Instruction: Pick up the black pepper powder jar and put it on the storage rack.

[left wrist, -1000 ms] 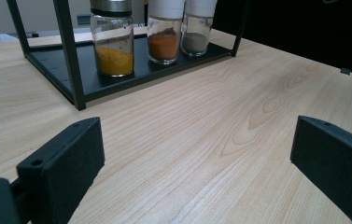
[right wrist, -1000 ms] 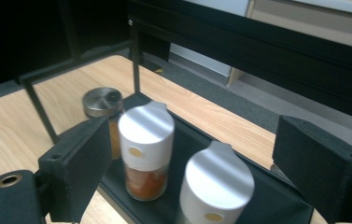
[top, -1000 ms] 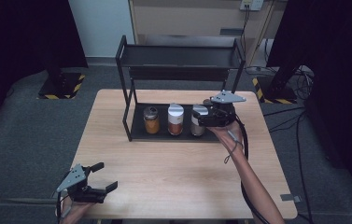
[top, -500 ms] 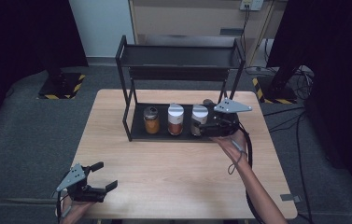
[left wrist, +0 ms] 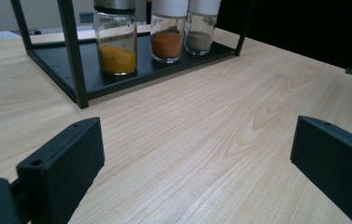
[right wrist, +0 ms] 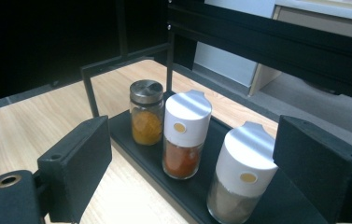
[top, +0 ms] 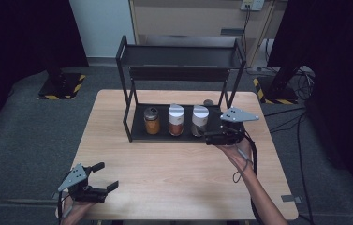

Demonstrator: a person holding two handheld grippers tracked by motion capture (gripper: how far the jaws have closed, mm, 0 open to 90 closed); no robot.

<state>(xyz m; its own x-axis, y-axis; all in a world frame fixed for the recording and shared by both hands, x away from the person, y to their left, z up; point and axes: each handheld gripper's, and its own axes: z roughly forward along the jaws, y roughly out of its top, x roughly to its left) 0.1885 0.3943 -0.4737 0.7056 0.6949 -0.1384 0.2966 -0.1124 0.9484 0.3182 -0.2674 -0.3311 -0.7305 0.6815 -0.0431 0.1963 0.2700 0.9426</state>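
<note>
A: What stands on the rack?

B: Three spice jars in a row on the bottom shelf of the black two-tier rack (top: 136,70). At the 9 o'clock end is the steel-capped jar of yellow powder (top: 151,120), in the middle the white-capped jar of orange-red powder (top: 176,120), and at the 3 o'clock end the white-capped jar of grey powder (top: 199,120). They stand upright, just beside one another, on the black tray (top: 139,133) that forms the lower shelf.

A: And the rack itself?

B: It sits toward 12 o'clock on the light wooden table (top: 165,183).

A: Where is the right gripper?

B: The right gripper (top: 211,137) lies at the rack's 3 o'clock end, near the grey-powder jar, held by the person's right hand (top: 234,151). Its jaws are spread wide apart and grasp nothing. In the right gripper view the grey-powder jar (right wrist: 241,172) stands between the two black jaws, and I see no contact.

A: The left one?

B: The left gripper (top: 105,176) hovers near the table's 7 o'clock corner, well apart from the rack, jaws likewise released and empty. In the left gripper view bare wood (left wrist: 197,140) lies between them, the jars far off at 12 o'clock.

A: Around the table?

B: Grey carpet (top: 19,136), and cables (top: 300,122) on the floor toward 3 o'clock.
</note>
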